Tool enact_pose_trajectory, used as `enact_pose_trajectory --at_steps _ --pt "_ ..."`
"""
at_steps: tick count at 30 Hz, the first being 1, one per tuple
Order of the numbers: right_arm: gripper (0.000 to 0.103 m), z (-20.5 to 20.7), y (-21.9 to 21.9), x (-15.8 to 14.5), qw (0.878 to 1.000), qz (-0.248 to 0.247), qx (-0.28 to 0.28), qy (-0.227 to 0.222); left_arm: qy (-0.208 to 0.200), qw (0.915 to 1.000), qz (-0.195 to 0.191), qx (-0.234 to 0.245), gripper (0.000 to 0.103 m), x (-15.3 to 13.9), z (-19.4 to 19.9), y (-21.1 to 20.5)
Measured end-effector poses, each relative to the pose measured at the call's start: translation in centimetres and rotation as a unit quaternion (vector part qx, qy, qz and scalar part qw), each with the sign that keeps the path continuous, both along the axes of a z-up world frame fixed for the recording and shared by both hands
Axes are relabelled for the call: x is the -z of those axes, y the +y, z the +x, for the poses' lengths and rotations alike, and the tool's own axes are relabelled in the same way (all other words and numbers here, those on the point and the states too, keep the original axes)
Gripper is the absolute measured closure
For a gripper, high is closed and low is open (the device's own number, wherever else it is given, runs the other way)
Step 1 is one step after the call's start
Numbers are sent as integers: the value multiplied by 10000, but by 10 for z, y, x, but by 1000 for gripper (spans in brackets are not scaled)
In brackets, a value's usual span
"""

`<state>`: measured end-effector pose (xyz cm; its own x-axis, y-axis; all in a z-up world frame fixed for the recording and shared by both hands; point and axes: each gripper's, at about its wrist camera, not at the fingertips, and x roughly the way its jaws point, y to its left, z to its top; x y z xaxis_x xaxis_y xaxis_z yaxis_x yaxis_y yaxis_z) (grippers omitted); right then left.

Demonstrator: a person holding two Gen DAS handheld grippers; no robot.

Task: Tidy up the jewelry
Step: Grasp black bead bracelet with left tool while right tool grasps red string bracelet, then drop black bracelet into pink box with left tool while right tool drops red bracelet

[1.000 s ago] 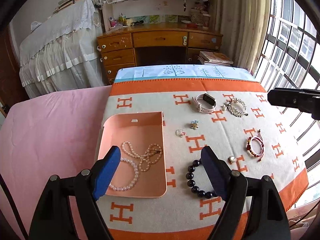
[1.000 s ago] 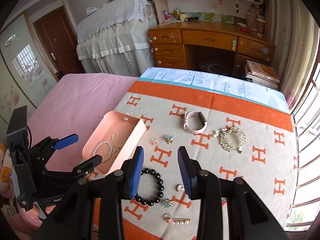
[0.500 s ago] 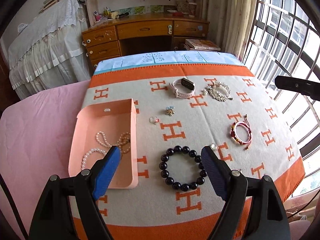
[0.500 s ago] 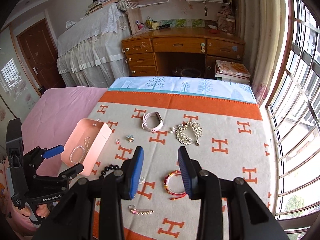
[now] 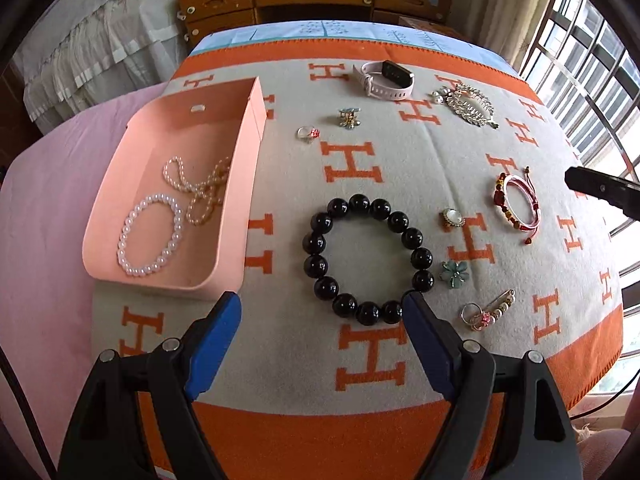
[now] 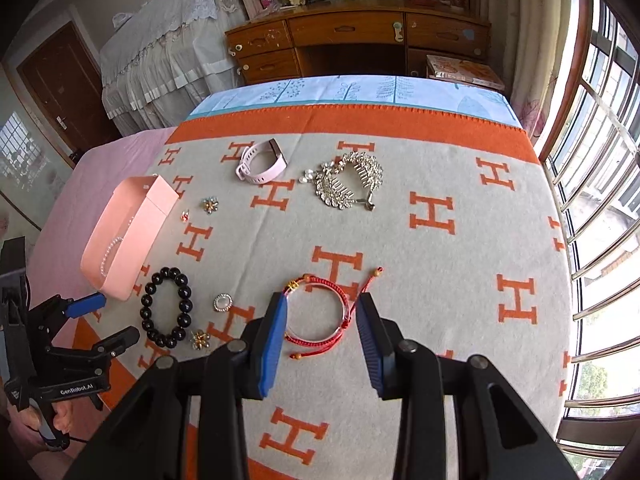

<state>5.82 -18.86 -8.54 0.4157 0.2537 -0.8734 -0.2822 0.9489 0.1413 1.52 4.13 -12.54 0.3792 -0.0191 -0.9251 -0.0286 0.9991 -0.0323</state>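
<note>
A: The left gripper [image 5: 322, 312] hangs low over the near edge of the blanket [image 5: 400, 168], jaws spread wide and holding nothing. Its right fingertip sits just beside the near arc of the black bead bracelet [image 5: 368, 260].

B: And the right gripper [image 6: 322, 312]?

A: Also parted, with nothing between the pads. The red cord bracelet [image 6: 316, 312] lies flat on the blanket, seen in the gap between the two blue fingers; I cannot tell whether either one touches it.

B: Where is the tray?

A: The pink tray [image 5: 236, 208] rests at the blanket's left edge, partly on the pink sheet [image 5: 48, 240]. Inside lie a white pearl bracelet [image 5: 150, 236] and a cream bead strand [image 5: 200, 188], touching each other.

B: What lies loose on the blanket?

A: Far side: a pink smartwatch [image 5: 386, 80], and beside it a rhinestone hair comb [image 5: 470, 106]. Nearer the tray, a small ring [image 5: 308, 134] and a little brooch [image 5: 350, 117]. Right of the black beads: a round pearl ring [image 5: 452, 218], a pale green flower piece [image 5: 455, 274], and a charm pin [image 5: 486, 312] nearest the blanket's orange border.
</note>
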Motion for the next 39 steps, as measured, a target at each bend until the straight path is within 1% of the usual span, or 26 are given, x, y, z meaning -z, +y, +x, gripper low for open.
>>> enact_pose_trajectory --at_steps 5,9,13,16,18,21,23,24,25,26,28,29,30,32,35,39 --pt "67 12 6 28 9983 -302 -465 175 148 9989 -193 -412 22 15 5 4" --pt "67 18 12 43 9953 -506 -804 181 242 9978 -104 -604 22 23 14 1" --pt "67 23 15 51 9916 -662 -1108 97 448 9961 98 -754 22 33 26 -4" --pt "67 25 21 54 9880 -730 -1360 57 538 9942 -25 -934 22 37 32 -1" --pt "67 27 27 57 9854 -791 -1509 38 572 9933 -31 -1008 21 38 35 1" --pt "67 29 34 62 9815 -902 -1687 1 639 9928 -22 -1013 22 40 41 2" --pt "67 29 37 63 9794 -995 -1756 -96 677 9927 -43 -994 24 40 44 1" --pt "68 29 37 63 9791 -982 -1777 -104 670 9931 -38 -959 28 39 46 -1" --pt "70 30 36 63 9793 -951 -1785 -101 638 9939 -23 -900 39 37 49 -5" --pt "74 31 35 63 9799 -924 -1767 -106 596 9947 -2 -835 47 35 50 -8" --pt "82 35 32 62 9821 -851 -1677 -76 562 9959 74 -710 87 32 56 -21" --pt "87 37 30 62 9837 -807 -1608 -40 565 9962 109 -661 90 32 58 -25" --pt "93 39 27 61 9852 -751 -1541 3 543 9962 175 -658 90 32 59 -28" --pt "97 42 23 61 9878 -614 -1431 106 482 9965 193 -653 90 31 60 -32" --pt "97 41 17 60 9896 -539 -1323 179 365 9968 -58 -705 91 26 60 -35" --pt "97 34 13 50 9911 -510 -1228 102 -63 9976 -263 -638 91 -2 53 -35"
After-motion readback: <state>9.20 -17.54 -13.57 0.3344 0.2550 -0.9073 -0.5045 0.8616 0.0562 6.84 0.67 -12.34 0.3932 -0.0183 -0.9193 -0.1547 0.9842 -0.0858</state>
